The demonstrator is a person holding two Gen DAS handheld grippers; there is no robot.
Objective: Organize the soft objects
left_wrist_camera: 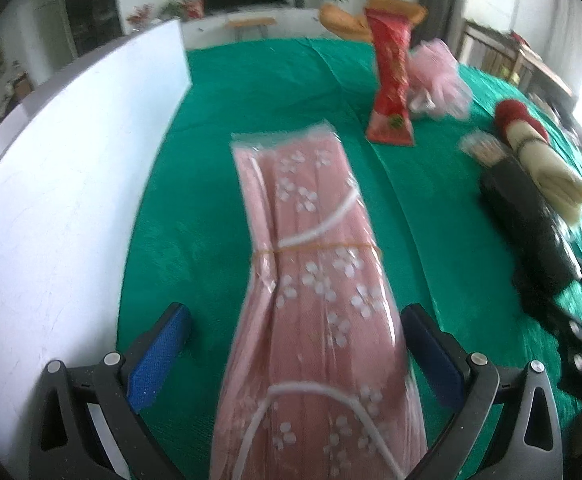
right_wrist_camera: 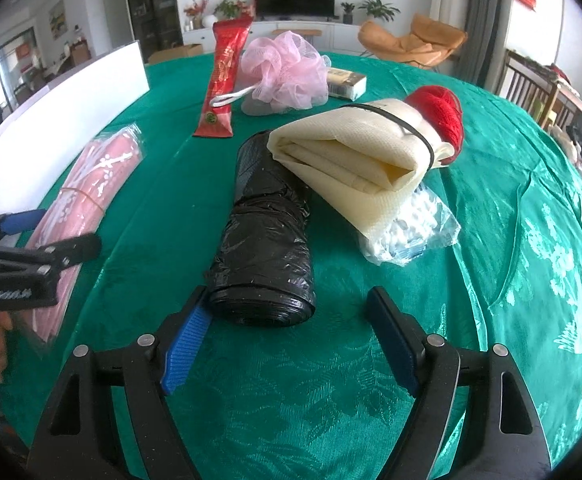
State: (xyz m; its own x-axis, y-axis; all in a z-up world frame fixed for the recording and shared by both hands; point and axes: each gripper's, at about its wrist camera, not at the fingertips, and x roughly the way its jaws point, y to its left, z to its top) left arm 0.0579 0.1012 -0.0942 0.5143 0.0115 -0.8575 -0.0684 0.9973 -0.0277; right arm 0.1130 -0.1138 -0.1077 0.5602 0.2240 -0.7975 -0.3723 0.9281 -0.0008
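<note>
Nearest to the right wrist camera, the right gripper [right_wrist_camera: 287,336] is seen with its jaws spread wide; nothing is grasped, although its left blue pad [right_wrist_camera: 187,350] lies just beside the near end of the black roll of bags [right_wrist_camera: 269,232], which is taken here as the landmark. The roll lies on the green tablecloth [right_wrist_camera: 491,240] with its length pointing away from the camera. To the left of the roll, the left gripper [left_wrist_camera: 297,344] is held over the near part of the pink packet with white flowers [left_wrist_camera: 315,280]; its jaws are released too, and the packet is seen between the two pads, with the right pad just beside its edge, but it is not pressed by them. A thin rubber band [left_wrist_camera: 319,247] is wound around the middle of this packet. A white board [left_wrist_camera: 71,184] stands along the table edge further to the left. Against the far right side of the roll, a folded cream cloth [right_wrist_camera: 355,156] bound with a black band is leaned, and a clear plastic bag [right_wrist_camera: 411,228] is partly covered by it. Behind the cloth a ball of red yarn [right_wrist_camera: 443,112] is placed. Beyond the roll, a long red packet [right_wrist_camera: 221,80] and a pink mesh sponge [right_wrist_camera: 283,72] are found, and a small box [right_wrist_camera: 347,82] lies just beside the sponge.
</note>
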